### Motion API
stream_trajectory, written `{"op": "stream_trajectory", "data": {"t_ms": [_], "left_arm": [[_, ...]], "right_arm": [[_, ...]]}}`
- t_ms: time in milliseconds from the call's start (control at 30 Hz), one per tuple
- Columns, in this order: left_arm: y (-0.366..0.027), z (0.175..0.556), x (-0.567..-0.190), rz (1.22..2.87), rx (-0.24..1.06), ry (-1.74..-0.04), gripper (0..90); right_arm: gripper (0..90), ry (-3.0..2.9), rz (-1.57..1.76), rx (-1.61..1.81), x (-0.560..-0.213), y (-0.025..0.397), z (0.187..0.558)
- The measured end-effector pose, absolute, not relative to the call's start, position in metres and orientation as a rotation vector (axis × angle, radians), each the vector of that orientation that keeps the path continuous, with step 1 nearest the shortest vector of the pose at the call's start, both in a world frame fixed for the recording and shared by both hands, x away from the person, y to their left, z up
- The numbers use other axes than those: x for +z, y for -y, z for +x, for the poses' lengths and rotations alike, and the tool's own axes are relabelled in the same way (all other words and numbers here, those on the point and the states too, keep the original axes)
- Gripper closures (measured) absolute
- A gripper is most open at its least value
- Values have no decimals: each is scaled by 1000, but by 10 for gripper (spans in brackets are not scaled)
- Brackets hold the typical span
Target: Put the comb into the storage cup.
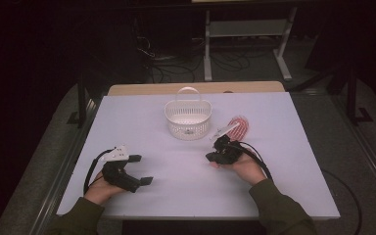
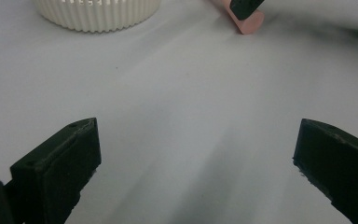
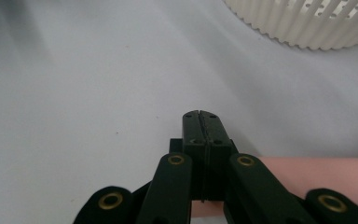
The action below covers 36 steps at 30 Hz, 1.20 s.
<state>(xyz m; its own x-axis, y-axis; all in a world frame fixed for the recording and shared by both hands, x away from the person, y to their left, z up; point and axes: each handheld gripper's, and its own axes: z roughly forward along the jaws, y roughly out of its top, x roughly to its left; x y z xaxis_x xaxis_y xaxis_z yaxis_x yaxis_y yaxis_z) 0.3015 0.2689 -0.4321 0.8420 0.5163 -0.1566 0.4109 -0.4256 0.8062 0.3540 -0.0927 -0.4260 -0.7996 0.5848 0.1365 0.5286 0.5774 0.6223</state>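
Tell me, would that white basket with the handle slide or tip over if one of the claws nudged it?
The white basket looks like thin slotted plastic, so it is probably light and would likely slide on the smooth white table instead of resisting. Its base seems wide and low, so tipping seems unlikely. A push high on the thin looped handle might rock it, though.

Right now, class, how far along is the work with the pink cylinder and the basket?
Done: nothing visibly. The pink cylinder lies on the table, outside the white basket. In hand: the right gripper is over the cylinder, jaws shut together, not around it. The left gripper sits open. Left: probably grasping the cylinder and placing it in the basket.
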Motion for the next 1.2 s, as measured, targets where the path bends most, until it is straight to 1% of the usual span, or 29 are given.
{"op": "stream_trajectory", "data": {"t_ms": [1200], "left_arm": [[-269,302,-432,2073,142,-682,3]], "right_arm": [[893,-2709,1005,1006,-422,116,333]]}}
